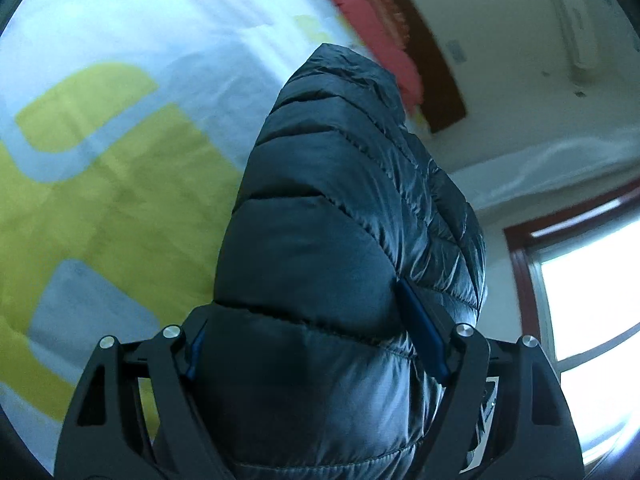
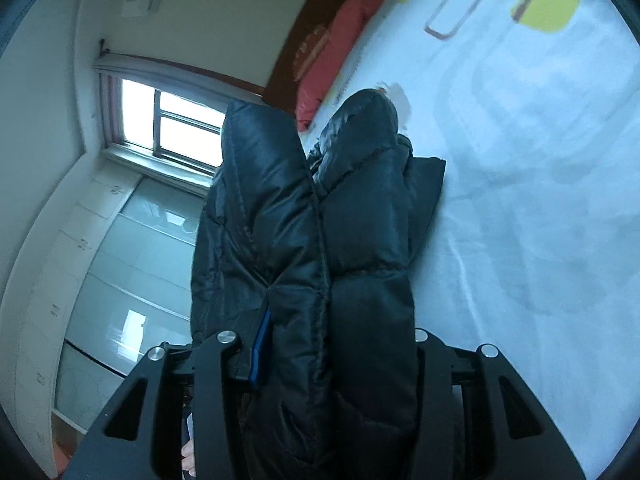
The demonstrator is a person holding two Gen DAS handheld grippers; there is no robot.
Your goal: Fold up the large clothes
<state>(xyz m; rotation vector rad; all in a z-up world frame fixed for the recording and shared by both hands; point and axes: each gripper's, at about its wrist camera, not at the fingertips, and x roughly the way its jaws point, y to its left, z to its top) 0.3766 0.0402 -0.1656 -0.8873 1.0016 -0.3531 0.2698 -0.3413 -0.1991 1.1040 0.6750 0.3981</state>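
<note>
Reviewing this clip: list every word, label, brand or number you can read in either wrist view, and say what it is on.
No text is readable in either view.
Red pillow: a pale printed pattern, too blurred to read.
Wall air conditioner: small marks, too blurred to read.
Wardrobe: small dark marks on its frame, too small to tell if they are characters.
Puffer jacket: no label shows.
Bedsheet: shapes only, no words.

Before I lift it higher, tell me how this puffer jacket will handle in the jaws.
The puffer jacket will probably flop: in the right wrist view it droops in loose folds toward the bed sheet. Its quilted padding looks airy, so likely light for its bulk. The shiny shell may slide, though both grippers pinch thick bunches.
</note>
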